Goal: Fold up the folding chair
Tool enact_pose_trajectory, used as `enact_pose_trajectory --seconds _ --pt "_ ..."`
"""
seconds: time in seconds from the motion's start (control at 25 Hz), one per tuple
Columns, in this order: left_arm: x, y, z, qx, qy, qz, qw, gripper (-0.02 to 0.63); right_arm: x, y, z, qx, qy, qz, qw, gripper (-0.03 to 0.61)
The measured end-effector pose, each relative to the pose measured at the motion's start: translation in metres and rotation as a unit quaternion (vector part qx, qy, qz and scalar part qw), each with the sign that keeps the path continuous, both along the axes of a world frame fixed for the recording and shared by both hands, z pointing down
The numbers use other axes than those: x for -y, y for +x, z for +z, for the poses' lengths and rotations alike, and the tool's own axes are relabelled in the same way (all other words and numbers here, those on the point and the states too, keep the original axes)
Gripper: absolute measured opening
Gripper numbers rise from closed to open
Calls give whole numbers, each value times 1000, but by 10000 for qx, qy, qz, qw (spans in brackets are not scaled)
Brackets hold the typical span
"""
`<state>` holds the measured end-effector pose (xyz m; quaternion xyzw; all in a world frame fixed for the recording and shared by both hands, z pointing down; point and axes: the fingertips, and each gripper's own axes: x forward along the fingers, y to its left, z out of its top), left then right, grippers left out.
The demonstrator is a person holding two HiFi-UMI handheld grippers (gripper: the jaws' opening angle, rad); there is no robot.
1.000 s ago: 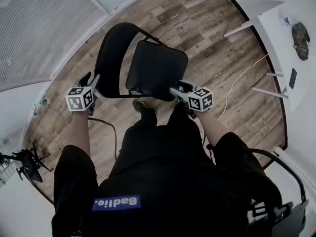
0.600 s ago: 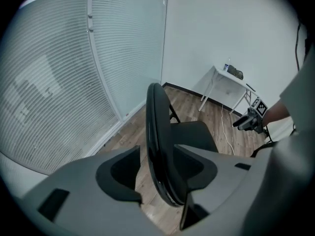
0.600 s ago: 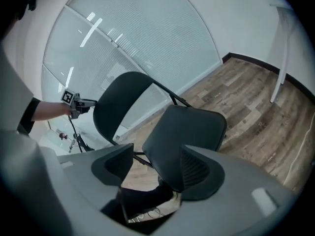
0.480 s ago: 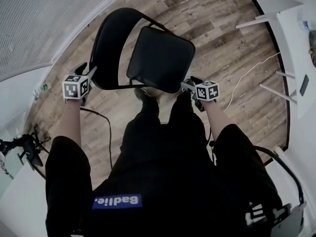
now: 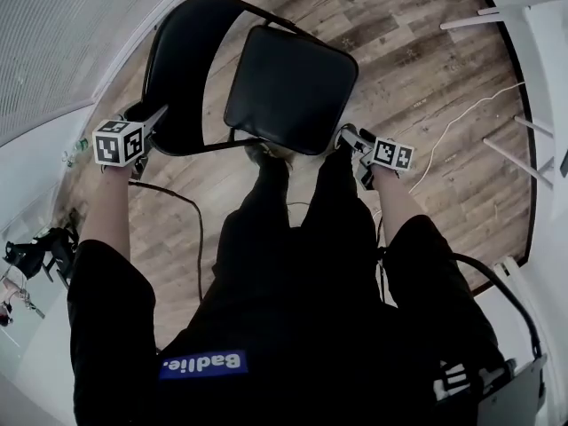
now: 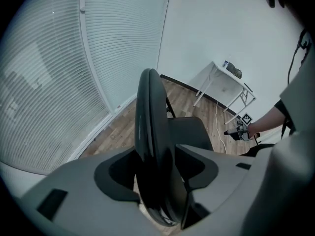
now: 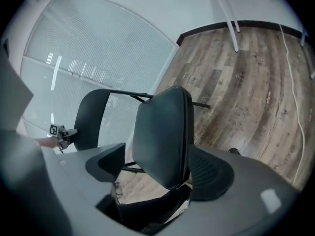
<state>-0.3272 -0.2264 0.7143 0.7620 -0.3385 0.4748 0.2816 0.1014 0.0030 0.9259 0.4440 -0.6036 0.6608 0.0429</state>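
Black folding chair looks rigid, fairly heavy. Left gripper straddles the backrest rim, right gripper the seat edge. Both are sound holds, though the jaws have just been opening and now grip nothing.

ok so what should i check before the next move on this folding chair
Left gripper around backrest: ok, backrest edge between its jaws, which have just been opening.
Right gripper around seat: ok, seat edge between its jaws, also just opening.
Firm hold: not ok, jaws open, a gap shows on each.
Seat flat against backrest: not ok, they stand apart.
White cable on floor: ok, apart from the chair.
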Motion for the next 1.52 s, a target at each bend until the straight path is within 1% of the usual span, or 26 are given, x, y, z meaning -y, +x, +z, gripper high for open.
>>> enact_pose_trajectory --seconds 0.12,0.28,0.4,0.56,0.88,1.08,1.16,1.28,1.36,1.52 --pt "4 2 12 92 -35 -30 9999 213 5 6 21 105 -5 175 9998 380" --pt "9 5 23 211 -43 -15 9998 213 18 15 48 146 39 228 9996 388" --pt "11 7 32 209 -17 -53 9998 213 25 21 70 119 52 210 9997 388" --pt "12 11 39 179 13 -81 9998 213 36 17 93 234 102 197 9995 388" --pt "13 8 44 250 94 -72 9996 213 47 -8 141 518 71 31 9986 388" --pt "14 8 49 290 125 -72 9995 213 57 -26 158 1118 204 20 9935 388" --pt "17 8 51 303 131 -59 9994 213 64 -31 163 1236 269 26 9920 388" --pt "19 6 53 322 141 -73 9994 213 73 -40 173 1273 294 6 9914 388" --pt "17 4 53 330 125 -96 9993 213 73 -50 179 1267 214 -19 9917 387" --pt "16 4 54 317 82 -109 9994 213 75 -60 189 1122 115 -121 9935 387"
